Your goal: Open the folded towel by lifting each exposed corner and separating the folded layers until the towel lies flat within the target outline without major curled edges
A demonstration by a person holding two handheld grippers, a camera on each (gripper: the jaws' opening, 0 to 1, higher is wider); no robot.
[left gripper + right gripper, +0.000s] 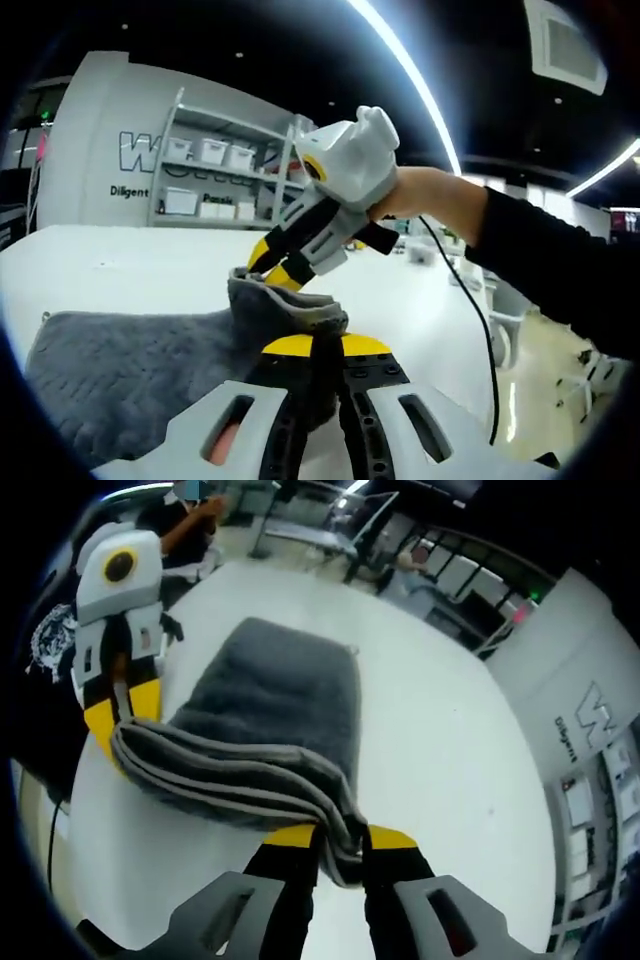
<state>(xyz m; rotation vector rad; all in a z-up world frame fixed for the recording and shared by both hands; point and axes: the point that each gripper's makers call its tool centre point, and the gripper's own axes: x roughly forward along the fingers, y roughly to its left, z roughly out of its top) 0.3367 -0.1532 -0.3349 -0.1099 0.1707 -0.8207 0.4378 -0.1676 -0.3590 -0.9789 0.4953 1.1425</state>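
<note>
Left gripper view
- Towel (130, 375): grey, quilted texture with a plain smooth border; the bulk lies on the white table (130, 270), while one edge is drawn up off the surface into a raised fold.
- Left gripper (322, 345): rises from the bottom of the view, white body with black jaws and yellow tips; the jaws stand pressed together with the towel's edge pinched between them.
- Right gripper (272, 268): enters from the right, tilted downward; its yellow tips are clamped on the lifted peak of the towel, just beyond the left gripper's hold.
- Hand (425, 195): wraps the rear of the right gripper's white housing; a black sleeve (550, 265) runs off to the right, and a thin black cable hangs from it.
- Backdrop: shelving (215, 165) with white bins against a lettered wall.

Right gripper view
- Towel (285, 705): far portion lies flat on the table (450, 760); the near edge is lifted and stretched into a band that shows several stacked grey layers with paler stripes.
- Right gripper (340, 842): jaws closed on the right end of that band, fabric bunched between the yellow tips.
- Left gripper (120, 720): at the left, pointing down, tips closed on the band's other end.
- Relation: the two holds lie well apart along the same raised edge.
- Person (45, 650): dark printed shirt behind the left gripper.
</note>
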